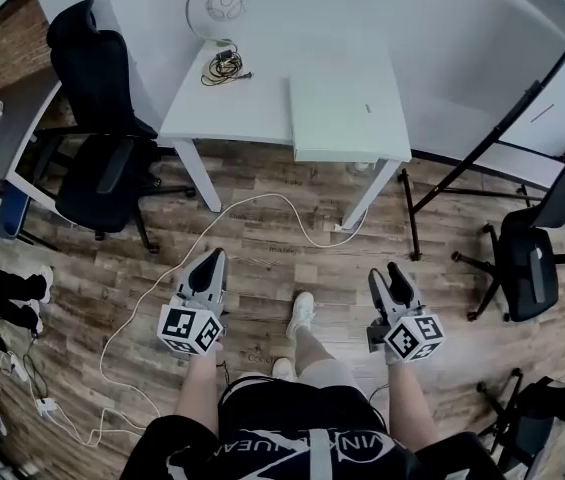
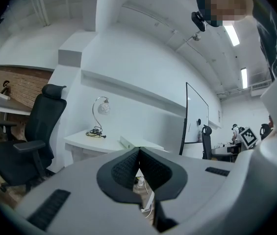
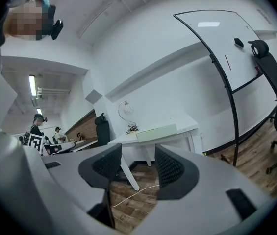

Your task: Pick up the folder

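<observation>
A pale green folder [image 1: 347, 113] lies flat on the right part of the white table [image 1: 242, 98], far ahead of both grippers. It also shows as a thin pale slab on the tabletop in the left gripper view [image 2: 131, 142] and the right gripper view [image 3: 157, 131]. My left gripper [image 1: 214, 260] is held over the wooden floor, well short of the table, its jaws meeting at the tips [image 2: 138, 151] with nothing between them. My right gripper [image 1: 387, 271] is level with it on the right, jaws apart [image 3: 138, 158] and empty.
A curved desk lamp [image 1: 217, 3] and a coiled cable [image 1: 224, 68] sit at the table's back left. A black office chair [image 1: 102, 118] stands left of the table, another chair [image 1: 532, 253] at right beside a whiteboard stand [image 1: 482, 158]. A white cable [image 1: 212, 228] runs across the floor.
</observation>
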Demonstrator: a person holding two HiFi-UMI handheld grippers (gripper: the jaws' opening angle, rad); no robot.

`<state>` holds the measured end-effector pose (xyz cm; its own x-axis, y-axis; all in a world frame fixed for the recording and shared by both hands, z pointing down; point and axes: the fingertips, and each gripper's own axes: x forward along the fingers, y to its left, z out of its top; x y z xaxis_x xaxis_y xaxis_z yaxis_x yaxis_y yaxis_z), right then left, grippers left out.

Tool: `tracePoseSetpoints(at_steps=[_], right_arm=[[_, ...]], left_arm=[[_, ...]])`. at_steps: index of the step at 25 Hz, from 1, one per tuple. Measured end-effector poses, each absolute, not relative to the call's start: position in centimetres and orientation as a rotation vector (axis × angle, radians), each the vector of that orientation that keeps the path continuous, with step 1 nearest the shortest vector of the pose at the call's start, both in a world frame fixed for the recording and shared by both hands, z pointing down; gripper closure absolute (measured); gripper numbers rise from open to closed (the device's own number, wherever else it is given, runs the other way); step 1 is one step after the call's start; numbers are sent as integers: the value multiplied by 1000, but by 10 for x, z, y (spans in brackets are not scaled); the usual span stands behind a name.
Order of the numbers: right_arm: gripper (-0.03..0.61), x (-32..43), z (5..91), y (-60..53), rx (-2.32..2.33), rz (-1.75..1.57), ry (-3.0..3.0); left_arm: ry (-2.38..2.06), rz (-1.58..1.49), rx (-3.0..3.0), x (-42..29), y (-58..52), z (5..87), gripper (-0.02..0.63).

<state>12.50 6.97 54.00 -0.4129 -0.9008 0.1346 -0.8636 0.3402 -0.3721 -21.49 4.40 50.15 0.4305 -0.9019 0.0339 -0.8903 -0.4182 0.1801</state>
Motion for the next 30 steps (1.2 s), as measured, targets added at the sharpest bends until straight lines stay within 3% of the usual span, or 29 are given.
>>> tracePoseSetpoints(at_steps=[30], right_arm=[[332, 108, 581, -148, -1491, -911, 2436]], left_arm=[[-1596, -52, 2444, -181, -155, 509, 600]])
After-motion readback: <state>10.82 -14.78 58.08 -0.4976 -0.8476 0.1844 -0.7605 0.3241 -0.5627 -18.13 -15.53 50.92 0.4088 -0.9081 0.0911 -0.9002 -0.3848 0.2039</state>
